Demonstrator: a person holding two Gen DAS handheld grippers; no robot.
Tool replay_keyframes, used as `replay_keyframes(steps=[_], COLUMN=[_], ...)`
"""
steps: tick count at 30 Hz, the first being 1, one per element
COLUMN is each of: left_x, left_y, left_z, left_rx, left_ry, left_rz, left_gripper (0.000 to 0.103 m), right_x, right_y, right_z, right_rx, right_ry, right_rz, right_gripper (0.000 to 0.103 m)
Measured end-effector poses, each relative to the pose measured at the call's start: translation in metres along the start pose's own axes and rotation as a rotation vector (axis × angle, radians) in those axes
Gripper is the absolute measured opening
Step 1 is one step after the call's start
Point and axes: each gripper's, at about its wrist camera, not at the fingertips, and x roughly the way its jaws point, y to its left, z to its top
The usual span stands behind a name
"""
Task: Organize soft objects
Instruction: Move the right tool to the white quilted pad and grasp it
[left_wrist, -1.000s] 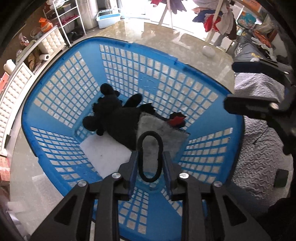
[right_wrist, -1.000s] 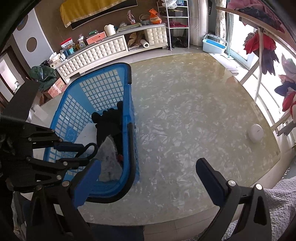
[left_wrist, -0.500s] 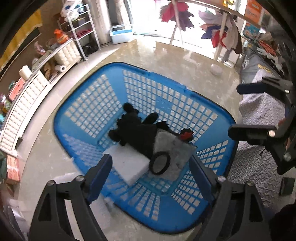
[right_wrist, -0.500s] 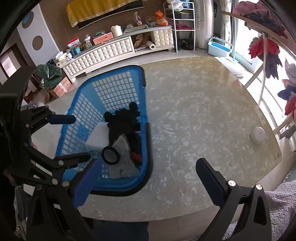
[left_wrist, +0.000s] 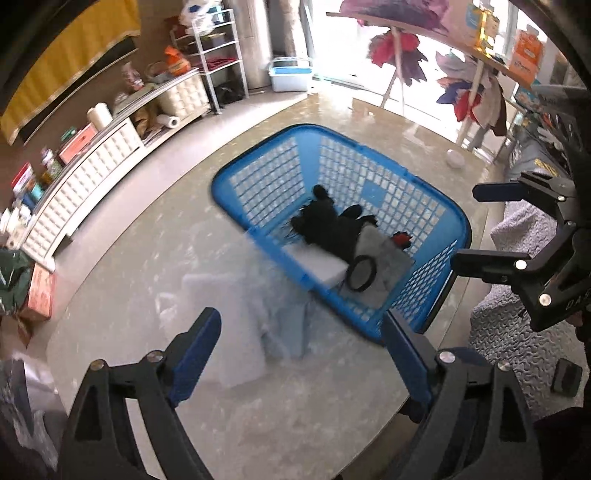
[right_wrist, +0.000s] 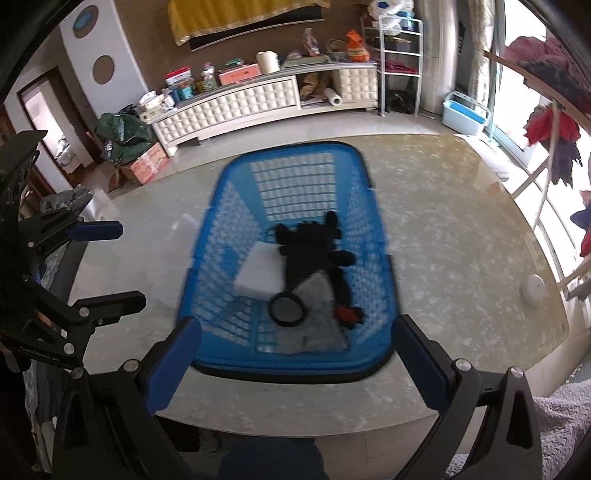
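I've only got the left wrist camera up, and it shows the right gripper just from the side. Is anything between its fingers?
Observer: No. In the right wrist view the right gripper has its fingers spread wide with nothing between them; the blue basket lies beyond.
Operator: And that red bit by the grey cloth, what is it?
Observer: The right wrist view shows the red piece at the tail end of the black plush toy, beside the grey cloth.
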Motion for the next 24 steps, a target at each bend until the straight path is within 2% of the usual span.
replay_keyframes(steps=[3,6,7,8,17,24], left_x=[-0.010,-0.016,-0.021,-0.023,-0.057,-0.067], left_y=[0.013,0.024,0.030,0.033,0.063,0.075], left_z=[-0.015,-0.027,-0.034,-0.038,-0.077,-0.096], left_rx=[-0.037,-0.081,-0.100,-0.109,-0.174,-0.212], left_ry=[0.000,-0.002,-0.005,-0.007,-0.038,-0.051], left_rz=[0.007,0.023,0.024,0.027,0.082,0.102], left_gripper=[0.087,0.092,0.095,0.103,0.103,0.103], right_x=[0.001,0.002,0.003,0.004,0.015,0.043], right_y=[0.017,0.033,0.037,0.041,0.089,0.120], right_z=[0.001,0.002,0.003,0.003,0.012,0.022], right_rx=[-0.026,-0.052,-0.058,-0.065,-0.148,-0.198], right_ry=[-0.001,0.003,0.005,0.007,0.008,0.036], right_rz=[0.029,0.038,0.041,0.043,0.084,0.109], right_gripper=[0.103,0.103,0.103,0.103,0.103,0.103])
